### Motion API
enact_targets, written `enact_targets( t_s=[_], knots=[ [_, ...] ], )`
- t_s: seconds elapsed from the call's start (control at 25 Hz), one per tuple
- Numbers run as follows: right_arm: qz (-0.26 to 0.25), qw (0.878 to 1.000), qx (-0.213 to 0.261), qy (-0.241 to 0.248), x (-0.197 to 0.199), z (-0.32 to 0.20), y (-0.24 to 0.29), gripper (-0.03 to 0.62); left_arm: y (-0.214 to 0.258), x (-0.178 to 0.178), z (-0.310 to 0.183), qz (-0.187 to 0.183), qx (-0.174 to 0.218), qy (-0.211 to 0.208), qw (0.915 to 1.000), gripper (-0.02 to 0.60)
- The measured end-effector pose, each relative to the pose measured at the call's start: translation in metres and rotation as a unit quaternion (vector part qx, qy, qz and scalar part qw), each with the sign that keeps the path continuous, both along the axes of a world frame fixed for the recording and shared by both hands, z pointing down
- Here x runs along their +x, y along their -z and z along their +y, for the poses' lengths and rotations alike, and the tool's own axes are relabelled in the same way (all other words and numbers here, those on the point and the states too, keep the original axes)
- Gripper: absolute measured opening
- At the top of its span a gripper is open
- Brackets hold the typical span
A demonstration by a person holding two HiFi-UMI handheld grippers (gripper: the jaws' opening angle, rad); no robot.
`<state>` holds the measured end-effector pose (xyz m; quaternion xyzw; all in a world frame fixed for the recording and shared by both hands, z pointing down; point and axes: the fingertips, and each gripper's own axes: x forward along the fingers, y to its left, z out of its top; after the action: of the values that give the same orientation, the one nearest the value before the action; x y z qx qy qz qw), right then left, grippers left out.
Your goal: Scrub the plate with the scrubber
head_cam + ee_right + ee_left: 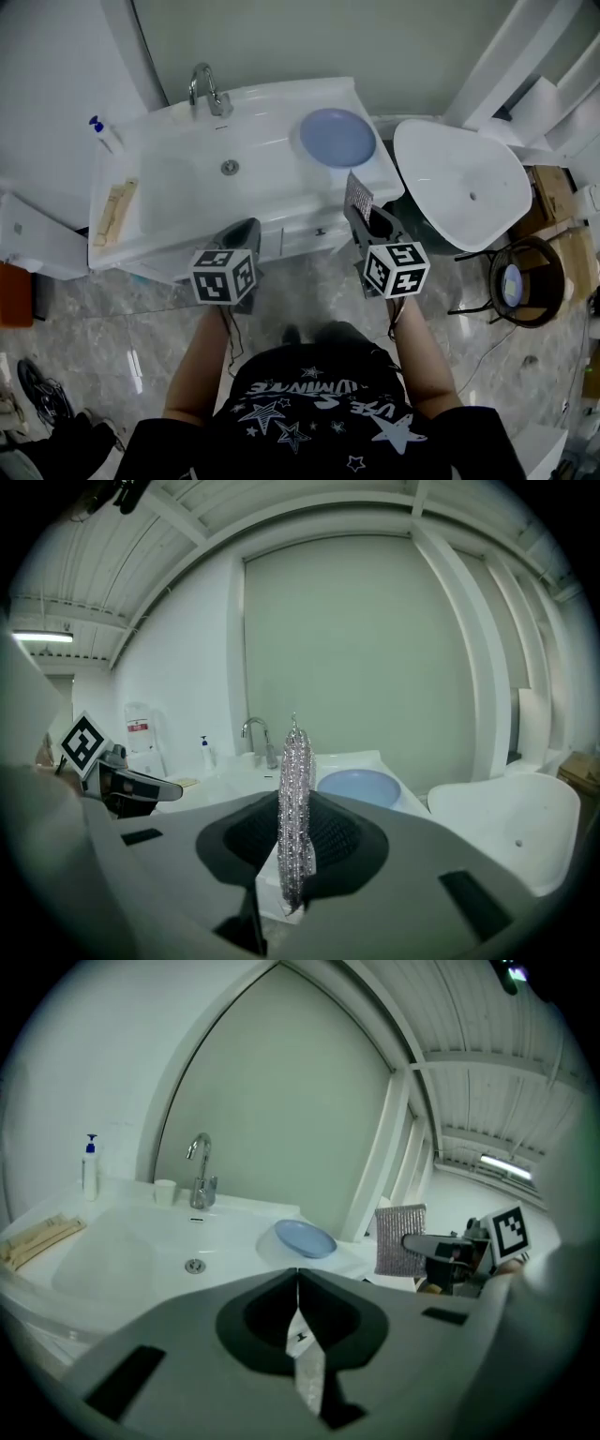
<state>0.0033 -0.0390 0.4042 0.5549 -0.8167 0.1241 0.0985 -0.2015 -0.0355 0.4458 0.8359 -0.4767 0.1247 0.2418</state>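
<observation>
Facing the sink [178, 187], the person has the right gripper [364, 217] clenched on the scrubber [357, 195] and the left gripper [242, 232] closed on nothing, so this looks like the approach, and next the scrubber must reach the blue plate [337, 137] on the sink's right ledge.

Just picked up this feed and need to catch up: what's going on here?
A person stands at the white sink, a gripper in each hand. The right gripper is shut on the silver scrubber; the left gripper is shut and empty. The blue plate lies untouched on the sink's right side.
</observation>
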Motion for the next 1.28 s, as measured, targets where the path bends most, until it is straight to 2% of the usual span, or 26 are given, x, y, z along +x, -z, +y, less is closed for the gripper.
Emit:
enact_targets(
  t_s=[0.24, 0.4, 0.6, 0.96, 1.28],
  knots=[
    [-0.006, 1.000, -0.009, -0.010, 0.015, -0.016, -0.008, 0.081, 0.000, 0.013, -0.017, -0.007, -0.004, -0.011, 0.9999, 0.015],
    [-0.012, 1.000, -0.009, -0.003, 0.022, -0.040, -0.012, 0.081, -0.003, 0.016, -0.031, -0.014, -0.007, -0.002, 0.9999, 0.015],
    [-0.017, 1.000, -0.005, 0.017, 0.033, -0.080, -0.015, 0.081, -0.008, 0.026, -0.059, -0.017, -0.015, 0.013, 0.9997, 0.015],
    [-0.006, 0.999, 0.000, 0.049, 0.075, -0.156, -0.010, 0.081, -0.006, 0.073, -0.124, -0.006, -0.022, 0.033, 0.9992, 0.015],
    [-0.008, 0.996, -0.001, 0.091, 0.092, -0.204, -0.014, 0.081, -0.013, 0.101, -0.157, -0.026, -0.033, 0.041, 0.9983, 0.015]
  ],
)
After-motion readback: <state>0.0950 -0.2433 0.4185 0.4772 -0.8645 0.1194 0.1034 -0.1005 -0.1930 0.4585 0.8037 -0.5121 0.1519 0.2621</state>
